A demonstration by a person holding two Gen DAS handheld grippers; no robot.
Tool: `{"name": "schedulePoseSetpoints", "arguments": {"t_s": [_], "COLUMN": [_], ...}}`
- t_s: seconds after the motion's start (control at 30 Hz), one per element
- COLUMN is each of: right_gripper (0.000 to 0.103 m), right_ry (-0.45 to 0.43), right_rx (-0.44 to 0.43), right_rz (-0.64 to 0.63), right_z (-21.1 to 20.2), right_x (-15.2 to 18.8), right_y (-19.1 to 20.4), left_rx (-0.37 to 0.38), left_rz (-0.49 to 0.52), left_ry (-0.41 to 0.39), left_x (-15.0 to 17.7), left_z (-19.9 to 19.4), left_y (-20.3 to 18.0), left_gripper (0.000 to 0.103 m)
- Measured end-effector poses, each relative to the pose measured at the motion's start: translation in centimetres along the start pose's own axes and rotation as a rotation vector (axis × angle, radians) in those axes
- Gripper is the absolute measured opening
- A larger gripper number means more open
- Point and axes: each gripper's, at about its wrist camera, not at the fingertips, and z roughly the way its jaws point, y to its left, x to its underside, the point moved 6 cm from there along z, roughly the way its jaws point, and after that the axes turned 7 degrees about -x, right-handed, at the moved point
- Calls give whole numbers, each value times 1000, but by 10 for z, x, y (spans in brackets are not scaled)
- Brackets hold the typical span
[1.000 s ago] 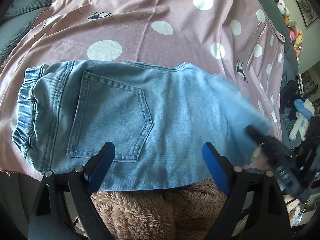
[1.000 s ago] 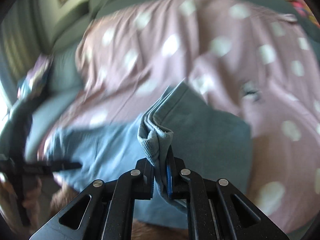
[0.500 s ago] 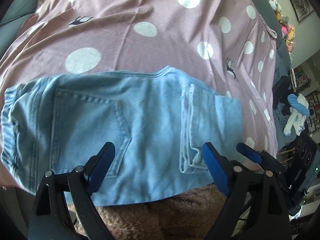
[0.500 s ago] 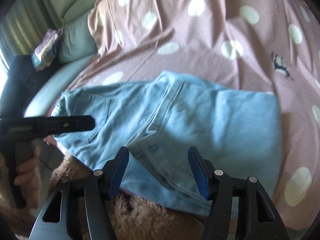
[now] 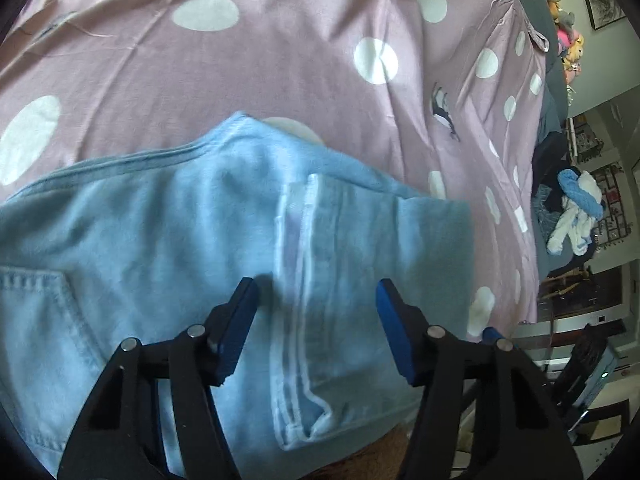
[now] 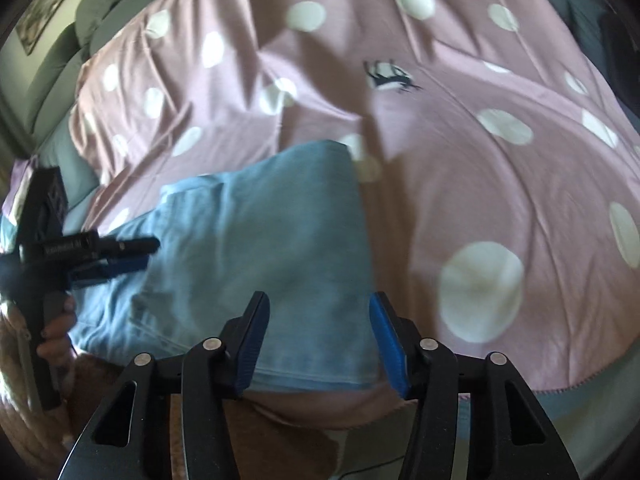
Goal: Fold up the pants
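Light blue denim pants (image 5: 168, 240) lie on a pink polka-dot bedsheet (image 5: 280, 60), legs folded back over the seat. The leg hems (image 5: 296, 300) run down the middle of the left wrist view; a back pocket (image 5: 36, 312) shows at left. My left gripper (image 5: 316, 328) is open and empty just above the hems. My right gripper (image 6: 318, 340) is open and empty over the folded right end of the pants (image 6: 272, 248). The left gripper (image 6: 116, 256) also shows in the right wrist view, over the pants' left part.
A brown fuzzy blanket (image 6: 280, 440) hangs at the bed's near edge. Grey pillows (image 6: 92, 20) lie at the far left. Plush toys (image 5: 568, 40) and a pile of clothes (image 5: 576, 208) sit beyond the bed's right side.
My right gripper let go of the leg hems after laying them over the seat, and now sits open at the folded end. My left gripper moved right and closer, over the hems.
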Motion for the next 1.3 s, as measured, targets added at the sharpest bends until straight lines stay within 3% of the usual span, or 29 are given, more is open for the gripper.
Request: {"name": "schedulePoseSetpoints", "arguments": {"t_s": [0.07, 0.1, 0.2, 0.23, 0.37, 0.43, 0.57, 0.67, 0.73, 0.93, 1.07, 1.3], "right_gripper": [52, 52, 51, 51, 51, 50, 48, 40, 32, 29, 29, 29], "right_ry": [0, -1, -4, -3, 5, 0, -24, -46, -52, -14, 47, 60], "right_rx": [9, 13, 16, 15, 29, 39, 50, 46, 36, 24, 59, 28], "right_rz": [6, 14, 41, 48, 63, 66, 59, 48, 40, 24, 10, -13], "right_z": [1, 1, 1, 1, 1, -1, -5, -2, 7, 46, 64, 47], "right_x": [2, 3, 6, 7, 9, 6, -9, -25, -35, -59, -49, -17], "right_y": [-3, -5, -12, -13, -19, -20, -19, -14, -9, 5, 3, 5], "left_rx": [13, 8, -8, 10, -43, -30, -102, -102, -146, -183, -198, -240], "left_rz": [3, 4, -59, -89, -69, -70, -44, -60, -46, -9, 42, 139], "left_ry": [10, -3, -23, -30, -138, -145, -166, -125, -109, -94, -75, -48], "left_x": [-2, -3, -1, 0, 3, 4, 6, 6, 5, 8, 14, 34], "left_z": [7, 7, 7, 5, -26, -35, -43, -30, -18, -9, -11, -14], "left_y": [-4, -5, 1, 3, 0, 1, 13, 23, 28, 31, 28, 21], "left_gripper": [54, 48, 11, 9, 7, 7, 7, 7, 9, 15, 18, 26]}}
